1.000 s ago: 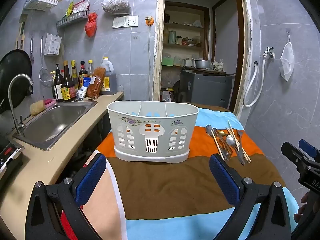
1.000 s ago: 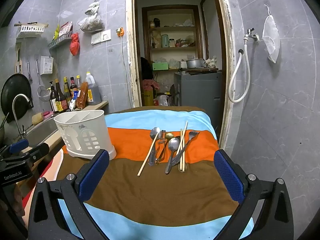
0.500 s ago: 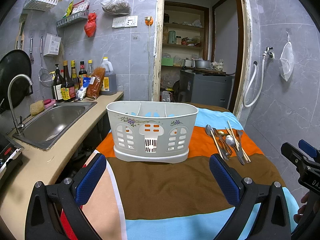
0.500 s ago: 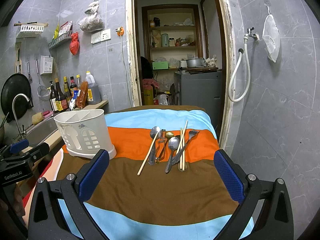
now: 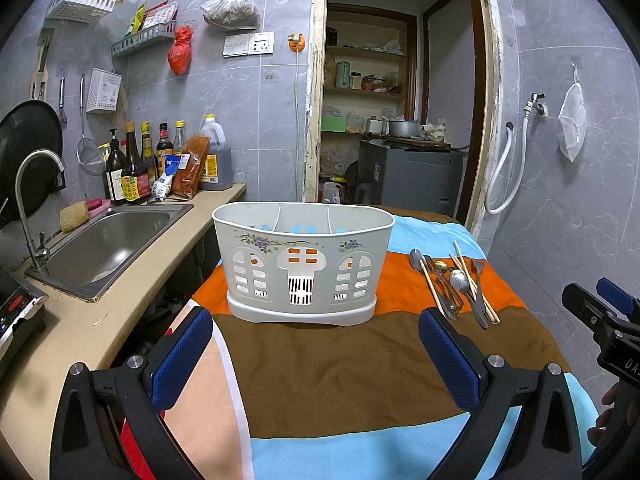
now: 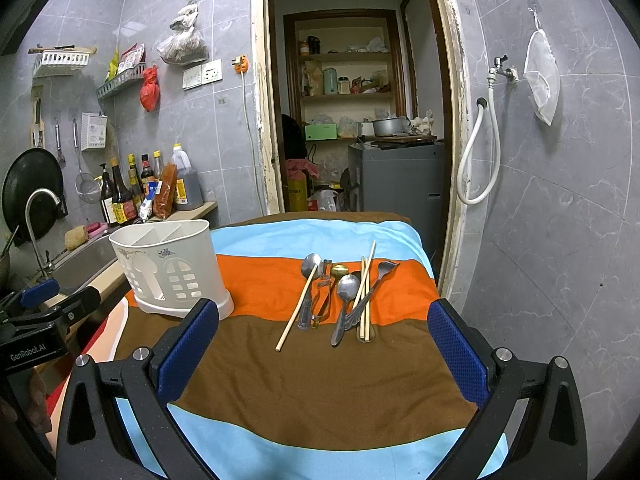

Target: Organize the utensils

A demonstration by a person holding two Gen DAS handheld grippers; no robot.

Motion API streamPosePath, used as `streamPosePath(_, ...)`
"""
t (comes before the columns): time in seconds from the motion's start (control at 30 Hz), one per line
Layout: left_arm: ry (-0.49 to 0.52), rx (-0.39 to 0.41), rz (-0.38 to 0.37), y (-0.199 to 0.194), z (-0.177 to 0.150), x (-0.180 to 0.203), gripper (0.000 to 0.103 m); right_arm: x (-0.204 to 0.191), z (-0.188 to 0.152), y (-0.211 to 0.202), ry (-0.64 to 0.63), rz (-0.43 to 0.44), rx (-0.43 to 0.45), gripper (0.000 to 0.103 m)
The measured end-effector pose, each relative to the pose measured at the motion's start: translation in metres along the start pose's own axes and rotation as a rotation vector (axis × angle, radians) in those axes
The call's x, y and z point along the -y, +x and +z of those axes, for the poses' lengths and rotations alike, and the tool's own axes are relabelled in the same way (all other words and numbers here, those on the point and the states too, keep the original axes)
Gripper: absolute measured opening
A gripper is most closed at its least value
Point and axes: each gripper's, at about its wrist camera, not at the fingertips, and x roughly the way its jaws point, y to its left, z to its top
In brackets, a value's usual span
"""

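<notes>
A white plastic utensil holder (image 5: 302,268) (image 6: 168,270) with three compartments stands on the striped cloth, showing nothing inside. To its right lies a loose pile of utensils (image 5: 454,282) (image 6: 344,296): metal spoons, a fork and wooden chopsticks. My left gripper (image 5: 316,354) is open, low over the brown stripe just short of the holder. My right gripper (image 6: 322,350) is open too, hovering in front of the pile with nothing between its fingers. Each gripper shows at the edge of the other's view.
The striped cloth (image 6: 320,364) covers a table. A counter with a steel sink (image 5: 106,242), tap and sauce bottles (image 5: 132,170) runs along the left. A doorway to a pantry with a grey appliance (image 6: 396,184) lies behind. A tiled wall with a hose is on the right.
The left gripper has crept slightly forward, so the holder looks a little larger. The right gripper has barely shifted. Nothing on the cloth has moved.
</notes>
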Motion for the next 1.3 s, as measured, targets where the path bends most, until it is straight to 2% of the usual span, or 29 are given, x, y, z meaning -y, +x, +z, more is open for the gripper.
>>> streamPosePath(1.3,0.000,0.000,0.001,-0.0001,-0.0001,0.0005,0.103,0.0004,-0.0025,0.0022,0.000,0.001,-0.002,0.102)
